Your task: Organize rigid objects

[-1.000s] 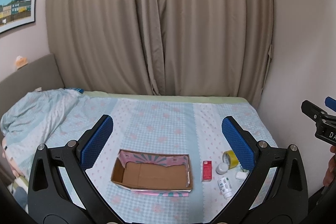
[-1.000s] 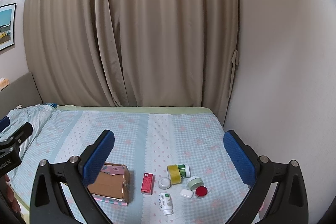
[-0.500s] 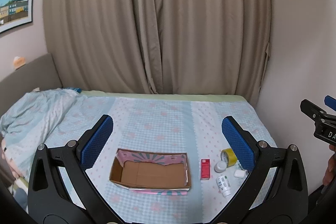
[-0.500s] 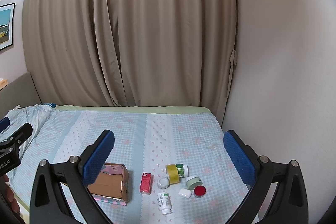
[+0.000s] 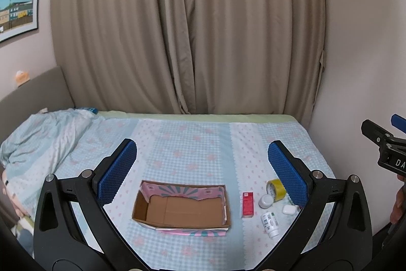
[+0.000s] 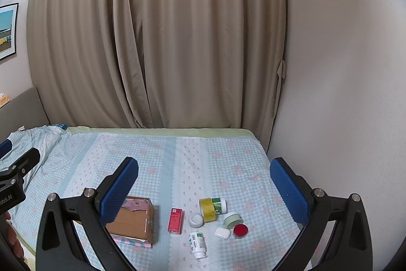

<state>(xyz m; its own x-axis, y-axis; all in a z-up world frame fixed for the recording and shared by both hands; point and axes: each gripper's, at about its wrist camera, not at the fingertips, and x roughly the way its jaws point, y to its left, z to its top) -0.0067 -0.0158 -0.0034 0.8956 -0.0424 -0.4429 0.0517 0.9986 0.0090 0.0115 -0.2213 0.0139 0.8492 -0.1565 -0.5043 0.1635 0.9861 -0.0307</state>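
Note:
An empty open cardboard box [image 5: 181, 208] [image 6: 134, 221] lies on the bed. To its right sit a red carton [image 5: 247, 204] [image 6: 175, 220], a white round jar [image 5: 265, 201] [image 6: 196, 220], a yellow-wrapped bottle on its side [image 5: 275, 190] [image 6: 212, 207], a white pill bottle lying down [image 5: 270, 220] [image 6: 197, 244], a white earbud case [image 5: 289, 209] [image 6: 222, 232], a pale green jar [image 6: 232, 219] and a red-lidded tin [image 6: 240, 230]. My left gripper [image 5: 201, 172] is open, high above the box. My right gripper [image 6: 203, 188] is open, high above the small items.
The bed [image 5: 192, 141] carries a blue checked sheet, with a rumpled quilt [image 5: 43, 139] at the left. Beige curtains [image 5: 187, 29] hang behind it and a plain wall [image 6: 342, 93] closes the right side. A framed picture [image 5: 17, 6] hangs at the left.
Both views have tilted up and drawn back slightly, so the box and small items sit a little lower in frame. Nothing on the bed has moved.

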